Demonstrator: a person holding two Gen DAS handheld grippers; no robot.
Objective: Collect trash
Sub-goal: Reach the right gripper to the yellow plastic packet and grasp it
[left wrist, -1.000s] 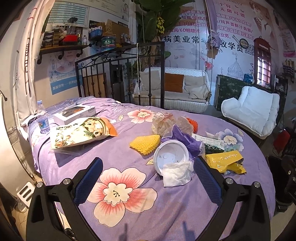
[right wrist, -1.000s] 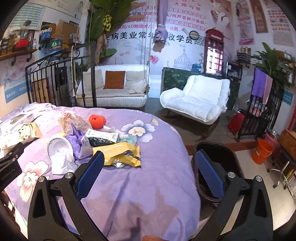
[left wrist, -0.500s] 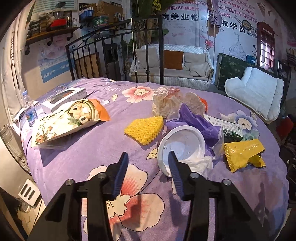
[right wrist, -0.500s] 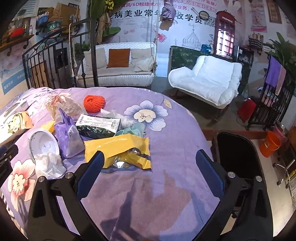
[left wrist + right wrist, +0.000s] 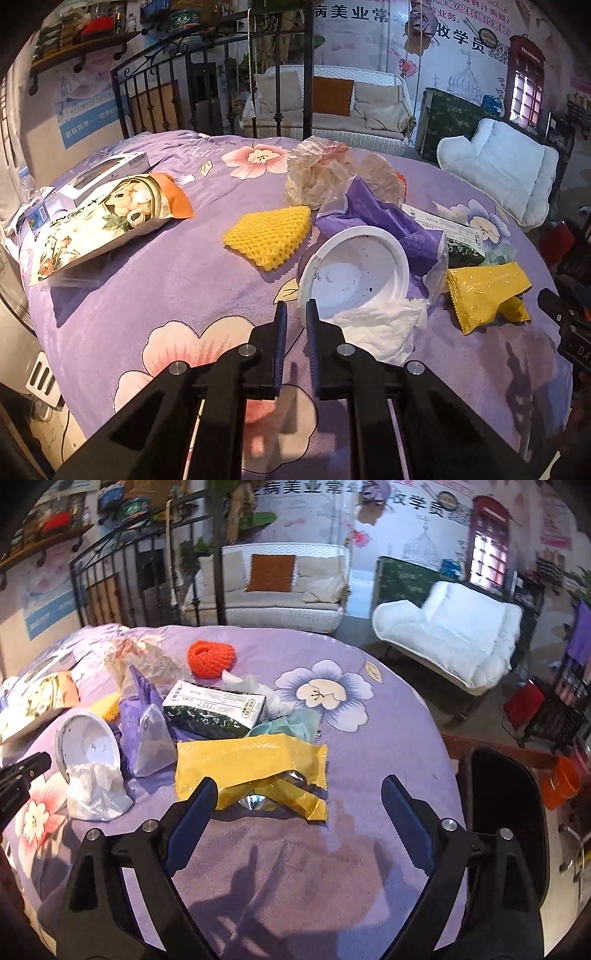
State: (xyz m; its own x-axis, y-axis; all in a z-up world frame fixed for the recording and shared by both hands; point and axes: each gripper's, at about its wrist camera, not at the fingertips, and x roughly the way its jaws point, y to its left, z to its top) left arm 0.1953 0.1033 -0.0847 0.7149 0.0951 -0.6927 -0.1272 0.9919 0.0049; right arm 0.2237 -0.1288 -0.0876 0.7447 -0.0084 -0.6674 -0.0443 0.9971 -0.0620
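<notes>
Trash lies on a purple flowered cloth [image 5: 192, 280]. A white plastic bowl [image 5: 354, 273] lies on its side with a crumpled white tissue [image 5: 380, 328] at its mouth. My left gripper [image 5: 294, 314] is nearly shut with nothing between the jaws, its tips just at the bowl's near rim. A yellow wrapper [image 5: 251, 771] lies right ahead of my open, empty right gripper [image 5: 297, 794]. The bowl [image 5: 88, 746] and tissue [image 5: 96, 794] show at the left in the right wrist view.
Yellow foam net [image 5: 269, 232], purple bag [image 5: 388, 221], crumpled clear plastic [image 5: 321, 173], snack bag [image 5: 99, 221], white box [image 5: 107, 173]. Orange net [image 5: 210, 657], dark carton [image 5: 214, 709]. A black bin [image 5: 502, 797] stands beside the table, orange bucket [image 5: 561, 782] beyond.
My left gripper has closed from wide open to nearly shut and moved in toward the bowl's rim. My right gripper has moved closer to the yellow wrapper, still open.
</notes>
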